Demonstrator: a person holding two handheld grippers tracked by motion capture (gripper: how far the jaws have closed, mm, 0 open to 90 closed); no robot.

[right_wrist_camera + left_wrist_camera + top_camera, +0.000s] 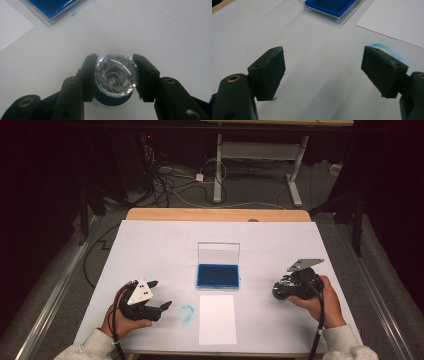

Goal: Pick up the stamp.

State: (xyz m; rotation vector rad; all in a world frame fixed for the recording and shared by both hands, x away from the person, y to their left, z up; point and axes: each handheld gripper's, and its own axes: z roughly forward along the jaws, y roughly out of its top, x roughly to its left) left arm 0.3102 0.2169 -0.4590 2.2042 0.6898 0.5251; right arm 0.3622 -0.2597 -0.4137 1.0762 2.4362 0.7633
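Note:
A blue ink pad [218, 275] lies in a clear case with its lid [218, 252] standing open, at mid-table. A white paper sheet [217, 318] lies just in front of it. My right gripper [283, 288] rests right of the pad, shut on a round stamp [116, 75] with a clear faceted top and a black base, clamped between the jaws [116, 62]. My left gripper [162, 293] sits at the front left, open and holding nothing [323, 53]. A blue ink smudge [186, 313] marks the table between it and the paper.
The white board [150, 245] covers a wooden table whose far edge [215, 214] shows. Beyond it, cables [170, 180] and white desk legs [218, 175] stand on the floor. The ink pad [332, 6] and paper [397, 20] lie ahead of the left jaws.

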